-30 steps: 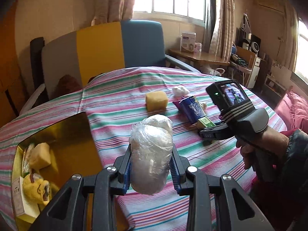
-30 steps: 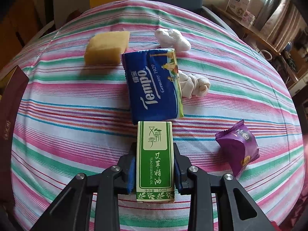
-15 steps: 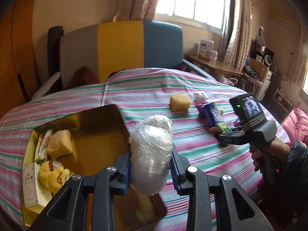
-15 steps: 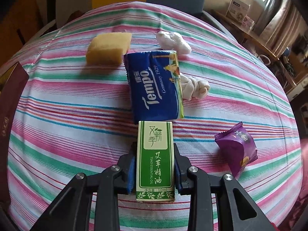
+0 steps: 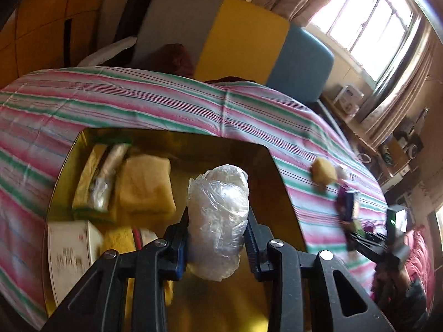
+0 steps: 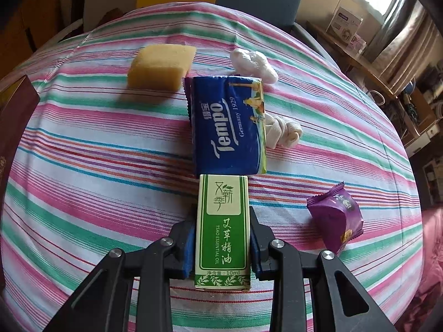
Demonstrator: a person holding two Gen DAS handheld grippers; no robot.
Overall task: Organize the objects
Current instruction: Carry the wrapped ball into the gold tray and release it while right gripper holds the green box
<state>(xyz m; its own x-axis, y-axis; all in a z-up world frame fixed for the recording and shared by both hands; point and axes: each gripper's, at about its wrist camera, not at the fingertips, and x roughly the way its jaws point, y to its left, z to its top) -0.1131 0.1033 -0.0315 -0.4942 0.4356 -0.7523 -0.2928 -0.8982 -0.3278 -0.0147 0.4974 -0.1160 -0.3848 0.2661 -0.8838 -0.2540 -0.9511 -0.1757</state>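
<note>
bundle (image 5: 218, 221), white stuff wrapped in clear plastic, is pinched between the blue pads of your left gripper (image 5: 218, 238). you have it above the gold-lined box (image 5: 277, 193), over the bare part of its floor. that spot makes sense, since the far side is already packed: a yellow sponge (image 5: 145, 184), some wrapped packets (image 5: 99, 179) and a white carton (image 5: 70, 249) sit side by side there, and the open gold floor on the near side is where a bulky soft thing would fit. the grip sits low on the bundle, so most of it stands clear above the fingers; that leaves room to set it down without the jaws hitting the neighbours, i'd judge.

your right gripper (image 6: 223, 249) is clamped on the green essential oil box (image 6: 223, 229), held by its long sides with the label up. it looks to be waiting its turn for the box, with the blue tissue pack (image 6: 228, 124) just beyond it. another yellow sponge (image 6: 160, 67), two white knotted things (image 6: 253, 61) and a purple snack packet (image 6: 335, 217) lie on the striped cloth (image 6: 83, 152), not yet tidied away.
</note>
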